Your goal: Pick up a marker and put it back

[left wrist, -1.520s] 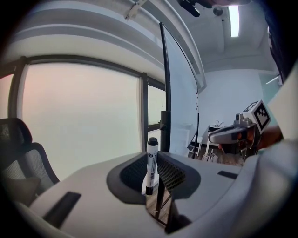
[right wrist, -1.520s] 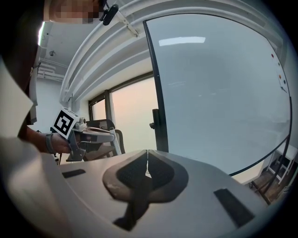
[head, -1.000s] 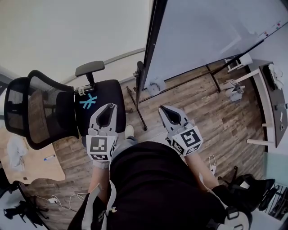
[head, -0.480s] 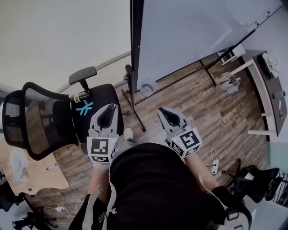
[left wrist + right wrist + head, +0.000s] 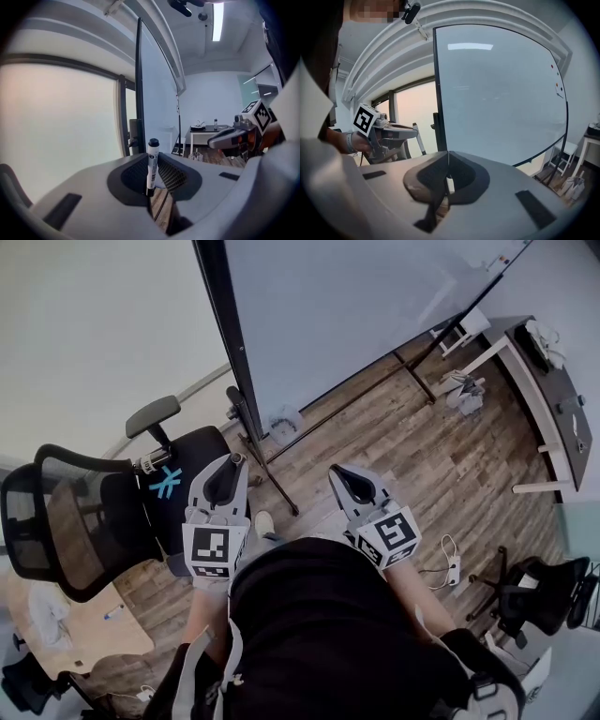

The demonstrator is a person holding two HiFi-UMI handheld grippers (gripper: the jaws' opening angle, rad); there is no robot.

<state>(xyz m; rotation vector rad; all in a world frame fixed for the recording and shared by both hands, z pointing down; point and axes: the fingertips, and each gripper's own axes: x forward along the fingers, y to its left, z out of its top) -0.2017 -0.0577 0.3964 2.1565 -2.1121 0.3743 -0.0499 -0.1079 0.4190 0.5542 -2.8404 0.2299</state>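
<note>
Pinching a whiteboard marker between their mesh pads, the left tongs already carry the task's thing, so the pick-up half looks done and the put-back half is what remains. In the left gripper view the marker stands nearly upright, crosswise to the direction the tongs point. Its black cap is on top, clear of the pads, and its lower end is down in the gap between them.

The right tongs are pressed together with nothing between them, pads meeting in a thin seam in the right gripper view.

The whiteboard is the landmark for the return. It stands ahead of both tongs. The left tongs point at its dark left post, so that the board's face shows nearly edge-on in the left gripper view. The right tongs face the board's open white surface more squarely. Both are well short of the board, held close in front of the person's body.

No ledge or holder on the whiteboard can be made out in any view, so the exact resting place cannot be told. If the marker belongs along the whiteboard's lower rail, the left tongs would likely have to reach forward and down and turn the upright marker to lie level.
</note>
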